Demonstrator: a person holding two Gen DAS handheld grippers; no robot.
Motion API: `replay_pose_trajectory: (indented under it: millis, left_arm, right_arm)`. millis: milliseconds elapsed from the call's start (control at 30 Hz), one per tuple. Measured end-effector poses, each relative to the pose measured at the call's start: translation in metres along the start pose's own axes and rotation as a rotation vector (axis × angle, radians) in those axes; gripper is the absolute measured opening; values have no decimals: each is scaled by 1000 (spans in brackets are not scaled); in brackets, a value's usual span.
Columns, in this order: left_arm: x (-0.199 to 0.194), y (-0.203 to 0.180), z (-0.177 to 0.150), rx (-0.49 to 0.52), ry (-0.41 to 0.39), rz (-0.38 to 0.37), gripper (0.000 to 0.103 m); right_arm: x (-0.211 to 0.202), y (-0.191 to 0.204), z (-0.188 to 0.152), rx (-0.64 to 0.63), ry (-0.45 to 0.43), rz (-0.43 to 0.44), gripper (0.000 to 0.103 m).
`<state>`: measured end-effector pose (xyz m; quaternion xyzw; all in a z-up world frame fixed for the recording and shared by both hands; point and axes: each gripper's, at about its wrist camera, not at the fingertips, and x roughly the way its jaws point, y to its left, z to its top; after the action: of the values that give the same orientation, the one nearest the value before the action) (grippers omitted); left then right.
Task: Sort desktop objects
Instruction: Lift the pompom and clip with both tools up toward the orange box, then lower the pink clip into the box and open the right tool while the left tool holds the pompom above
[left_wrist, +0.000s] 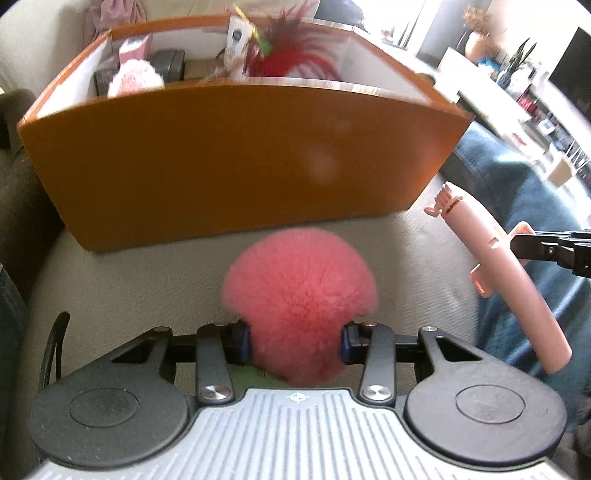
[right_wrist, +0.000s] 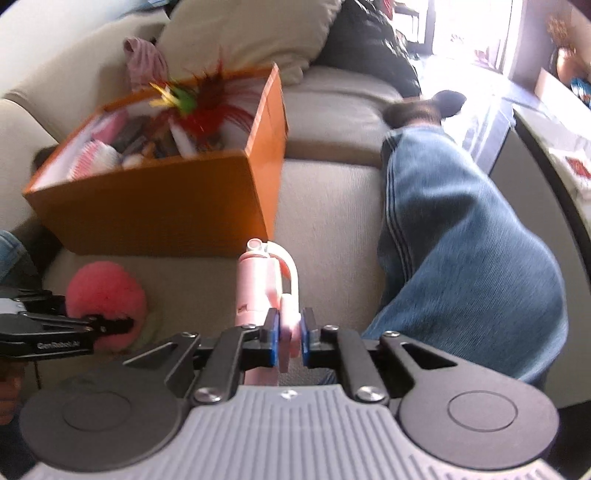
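Note:
A pink fluffy ball (left_wrist: 299, 288) sits low over the beige sofa seat, just in front of an orange box (left_wrist: 236, 162). My left gripper (left_wrist: 295, 341) is shut on the ball, its blue pads squeezing both sides. From the right wrist view the ball (right_wrist: 105, 288) and the left gripper (right_wrist: 110, 325) appear at the lower left. My right gripper (right_wrist: 289, 338) is shut on the curved clip of a pink stick-shaped gadget (right_wrist: 256, 288), which is held off the seat and points toward the orange box (right_wrist: 147, 206). In the left wrist view the gadget (left_wrist: 509, 280) hangs tilted at the right.
The box holds a red feather toy (right_wrist: 207, 107), pink-and-white fluffy items (left_wrist: 136, 77) and small dark boxes. A person's leg in blue jeans (right_wrist: 461, 258) lies on the sofa seat (right_wrist: 325, 206) to the right. A beige pillow (right_wrist: 243, 33) and a dark garment (right_wrist: 369, 40) lie behind.

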<state>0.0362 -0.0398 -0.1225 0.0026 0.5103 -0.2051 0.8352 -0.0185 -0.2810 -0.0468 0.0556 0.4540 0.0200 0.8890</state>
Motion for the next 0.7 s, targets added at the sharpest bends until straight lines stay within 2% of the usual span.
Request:
replay_pose_trajectory:
  millis: [133,233,333,400,533,700]
  left_arm:
    - [-20,-4,6,-18,-46,-59,47]
    - [-49,2,13,-39,-90,-113,47]
    - [-72,4,26,-53,-142,-171,47]
    - [-85,3,41,-56,-180,-184,47]
    - [-102,8,76,-61,-246,-173,47]
    - [-111,14,115,-41,-317,-99,47]
  right_arm:
    - [-29,-2,14,6,-32,83,12]
    - [-53,-3,29,18,-71,148,12]
    - [-72,2,54,4,-138,198,12]
    - [-76,10,73,-12,-174,215,12]
    - [-59,32,113,-70,-188,167,12]
    - [-2,58,161,-117,-81,83,12]
